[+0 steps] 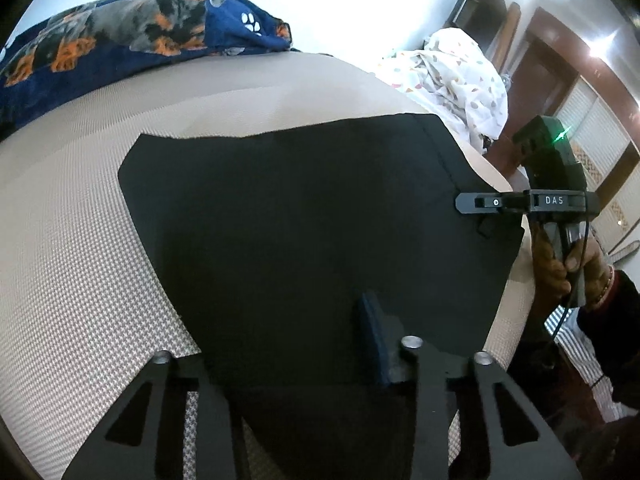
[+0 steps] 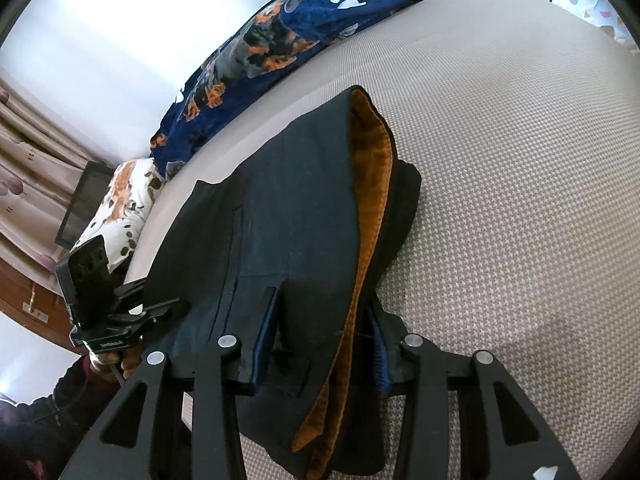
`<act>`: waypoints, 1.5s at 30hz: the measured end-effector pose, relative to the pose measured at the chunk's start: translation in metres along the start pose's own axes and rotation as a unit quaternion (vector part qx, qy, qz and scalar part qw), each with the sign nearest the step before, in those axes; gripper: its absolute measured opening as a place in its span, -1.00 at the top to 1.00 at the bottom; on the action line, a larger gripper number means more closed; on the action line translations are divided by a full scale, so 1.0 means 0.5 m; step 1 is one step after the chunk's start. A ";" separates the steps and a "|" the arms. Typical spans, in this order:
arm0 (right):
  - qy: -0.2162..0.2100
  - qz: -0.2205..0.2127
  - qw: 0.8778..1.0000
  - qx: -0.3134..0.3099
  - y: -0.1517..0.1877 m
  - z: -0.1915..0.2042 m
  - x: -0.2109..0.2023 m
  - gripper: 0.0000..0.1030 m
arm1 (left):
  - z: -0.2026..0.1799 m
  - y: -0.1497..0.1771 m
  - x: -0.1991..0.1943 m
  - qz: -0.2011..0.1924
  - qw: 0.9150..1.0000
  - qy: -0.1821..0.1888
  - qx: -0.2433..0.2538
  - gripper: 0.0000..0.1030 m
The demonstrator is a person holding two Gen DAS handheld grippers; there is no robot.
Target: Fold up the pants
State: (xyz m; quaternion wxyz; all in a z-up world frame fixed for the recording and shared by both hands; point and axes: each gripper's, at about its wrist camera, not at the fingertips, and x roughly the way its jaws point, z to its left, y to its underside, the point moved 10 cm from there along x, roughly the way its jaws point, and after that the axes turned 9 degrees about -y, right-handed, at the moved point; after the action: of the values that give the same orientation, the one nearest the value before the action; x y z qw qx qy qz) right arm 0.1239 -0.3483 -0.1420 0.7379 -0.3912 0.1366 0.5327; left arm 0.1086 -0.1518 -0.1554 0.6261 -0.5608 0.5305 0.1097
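Black pants lie spread on a beige bed. My left gripper has the dark cloth running between its jaws; only the blue pad of one finger shows, the other is hidden under cloth. My right gripper sits at the pants' right edge. In the right wrist view the pants show an orange lining, and my right gripper is shut on that bunched edge. My left gripper touches the pants' left side.
A navy dog-print blanket lies along the bed's far side. A white patterned sheet is heaped at the far right, and a floral pillow lies off the bed's left. A hand holds the right gripper's handle.
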 end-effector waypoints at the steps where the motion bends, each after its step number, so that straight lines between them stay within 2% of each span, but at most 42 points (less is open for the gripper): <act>1: 0.000 -0.001 1.000 -0.001 0.002 0.000 -0.001 0.25 | 0.000 -0.001 -0.001 -0.004 1.000 -0.005 0.003 0.39; 7: 0.001 -0.008 1.000 0.004 0.002 0.002 0.000 0.30 | -0.003 -0.005 -0.011 -0.024 0.999 -0.029 0.014 0.51; 16: -0.025 -0.014 0.999 0.024 0.002 0.036 0.012 0.43 | 0.017 0.005 -0.041 -0.039 0.998 -0.047 0.007 0.55; 26: -0.054 -0.005 0.998 0.019 -0.001 0.103 0.068 0.47 | 0.086 0.022 -0.098 -0.056 0.995 -0.076 -0.024 0.57; 31: -0.059 0.010 0.998 0.013 0.008 0.131 0.107 0.47 | 0.133 0.046 -0.121 -0.059 0.994 -0.074 -0.050 0.58; 34: -0.048 0.018 0.999 0.000 0.014 0.143 0.123 0.47 | 0.151 0.060 -0.126 -0.060 0.994 -0.067 -0.063 0.58; 40: 0.026 0.031 0.997 -0.064 0.017 0.163 0.130 0.48 | 0.160 0.068 -0.120 -0.060 0.994 -0.056 -0.077 0.58; 45: 0.059 0.036 0.993 -0.094 0.022 0.168 0.127 0.48 | 0.160 0.071 -0.118 -0.060 0.994 -0.055 -0.077 0.58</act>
State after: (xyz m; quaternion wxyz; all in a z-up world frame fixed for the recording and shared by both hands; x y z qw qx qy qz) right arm 0.1211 -0.2429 -0.1309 0.6691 -0.4843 0.1437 0.5450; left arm 0.1016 -0.0468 -0.1453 0.6148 -0.6313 0.4504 0.1436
